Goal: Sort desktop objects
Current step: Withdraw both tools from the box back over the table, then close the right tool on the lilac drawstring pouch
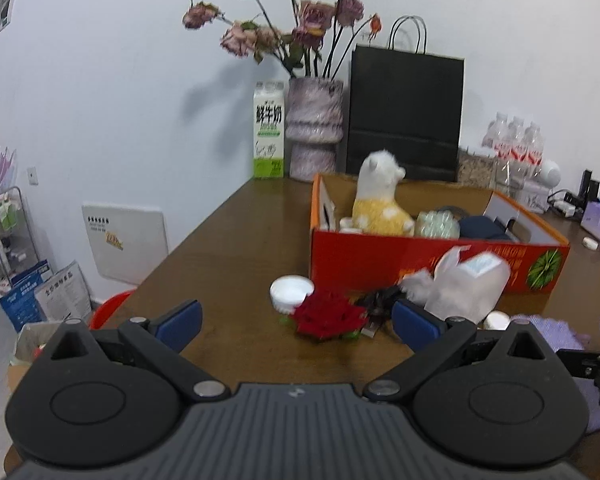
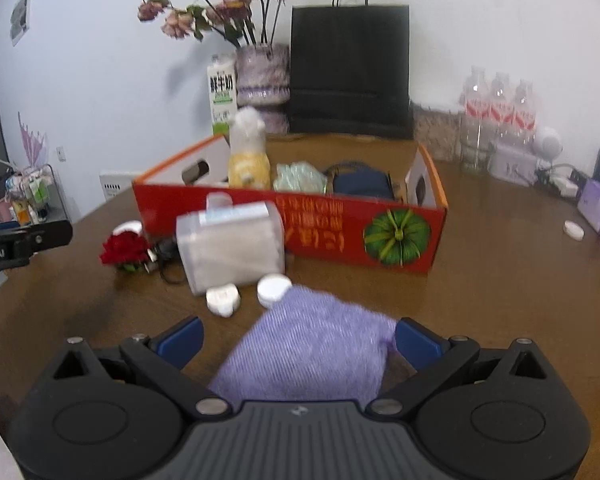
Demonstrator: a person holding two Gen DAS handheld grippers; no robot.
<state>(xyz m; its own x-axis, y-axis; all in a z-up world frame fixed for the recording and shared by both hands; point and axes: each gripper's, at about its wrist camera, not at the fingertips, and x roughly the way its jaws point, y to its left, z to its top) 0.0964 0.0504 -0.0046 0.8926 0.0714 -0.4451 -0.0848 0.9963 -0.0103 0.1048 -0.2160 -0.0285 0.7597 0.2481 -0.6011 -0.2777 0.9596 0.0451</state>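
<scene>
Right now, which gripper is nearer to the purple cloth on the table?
Right. The purple cloth lies between the open jaws of the right gripper. The left gripper is open too, off to the cloth's left, facing the red rose.

Both handheld black two-finger grippers with blue pads are held low and level, pointing forward. The left gripper (image 1: 296,318) has its jaws spread wide, as does the right gripper (image 2: 299,338); neither grasps anything.
</scene>
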